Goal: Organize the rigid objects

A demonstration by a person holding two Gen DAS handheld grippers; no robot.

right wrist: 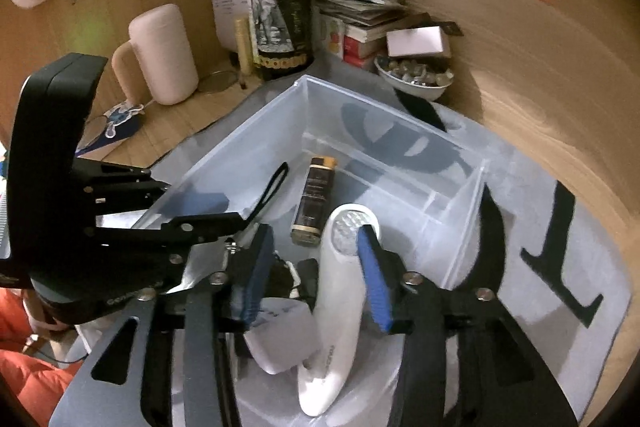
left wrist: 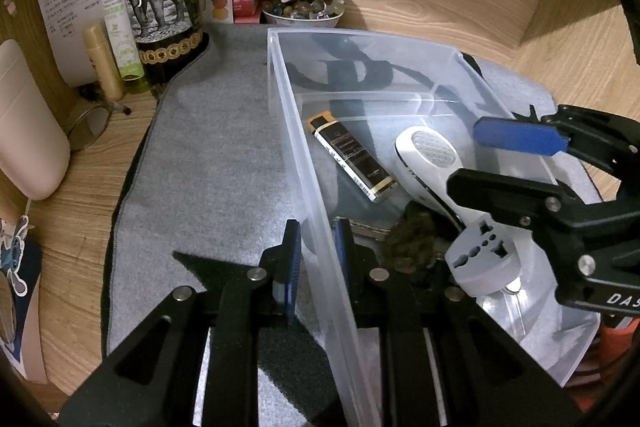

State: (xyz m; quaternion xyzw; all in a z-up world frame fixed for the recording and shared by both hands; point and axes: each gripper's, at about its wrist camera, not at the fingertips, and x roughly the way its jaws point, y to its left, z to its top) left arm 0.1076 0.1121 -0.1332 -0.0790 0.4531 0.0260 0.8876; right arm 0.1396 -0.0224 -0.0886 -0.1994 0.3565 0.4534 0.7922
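A clear plastic bin (left wrist: 280,75) (right wrist: 472,179) sits on a grey mat. Inside lie a black-and-gold lighter (left wrist: 352,157) (right wrist: 316,203), a white handheld device (left wrist: 428,163) (right wrist: 340,307), a white travel adapter (left wrist: 484,255) (right wrist: 276,335) and a dark fuzzy lump (left wrist: 412,243). My left gripper (left wrist: 318,267) straddles the bin's near wall, pads close on it. My right gripper (right wrist: 316,271) is open above the white device, which lies loose in the bin; it also shows in the left wrist view (left wrist: 500,167).
A dark bottle with an elephant label (left wrist: 160,11) (right wrist: 282,15), spray bottles (left wrist: 114,7), a bowl of marbles (left wrist: 304,13) (right wrist: 416,77), stacked booklets (right wrist: 360,15) and a pink mug (right wrist: 164,55) crowd the desk's back corner. Wooden walls enclose the desk.
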